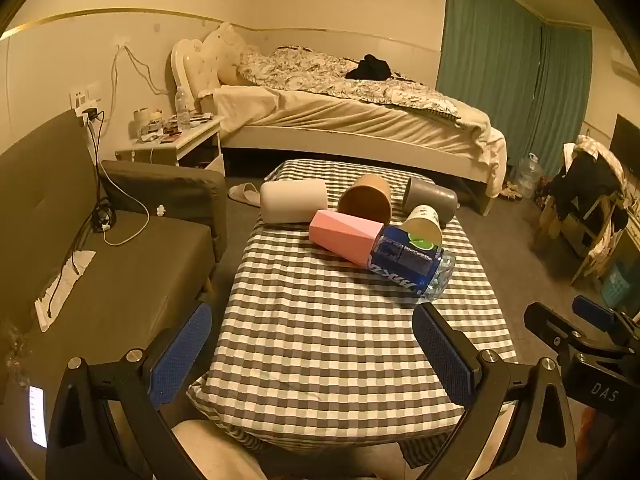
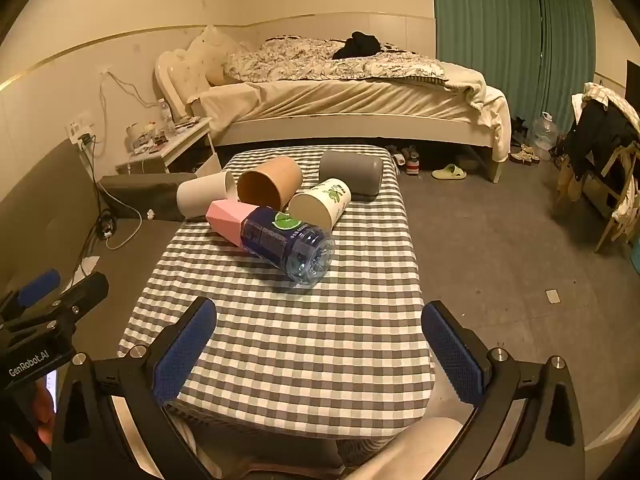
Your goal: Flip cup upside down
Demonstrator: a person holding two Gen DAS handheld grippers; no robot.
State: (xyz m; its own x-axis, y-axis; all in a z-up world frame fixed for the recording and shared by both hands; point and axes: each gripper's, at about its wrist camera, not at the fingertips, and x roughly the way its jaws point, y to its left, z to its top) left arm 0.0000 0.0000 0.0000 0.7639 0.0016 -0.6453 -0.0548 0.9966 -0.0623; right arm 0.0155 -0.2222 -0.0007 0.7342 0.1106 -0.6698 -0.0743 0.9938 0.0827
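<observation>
Several cups lie on their sides at the far end of a checkered table (image 1: 320, 340) (image 2: 280, 340): a white cup (image 1: 293, 201) (image 2: 202, 199), a brown cup (image 1: 366, 199) (image 2: 270, 186), a pink faceted cup (image 1: 345, 237) (image 2: 230, 216), a grey cup (image 1: 431, 197) (image 2: 351, 172), a paper cup with a green print (image 1: 423, 224) (image 2: 320, 202) and a blue-labelled clear plastic cup (image 1: 414, 264) (image 2: 288, 246). My left gripper (image 1: 312, 356) is open and empty over the near table edge. My right gripper (image 2: 319, 354) is open and empty there too, well short of the cups.
A dark sofa (image 1: 100, 280) stands left of the table, with cables on it. A bed (image 1: 340, 108) (image 2: 340, 92) and a cluttered nightstand (image 1: 176, 136) stand behind. A chair with clothes (image 2: 600, 152) is at the right. Carpet floor (image 2: 500, 240) lies right of the table.
</observation>
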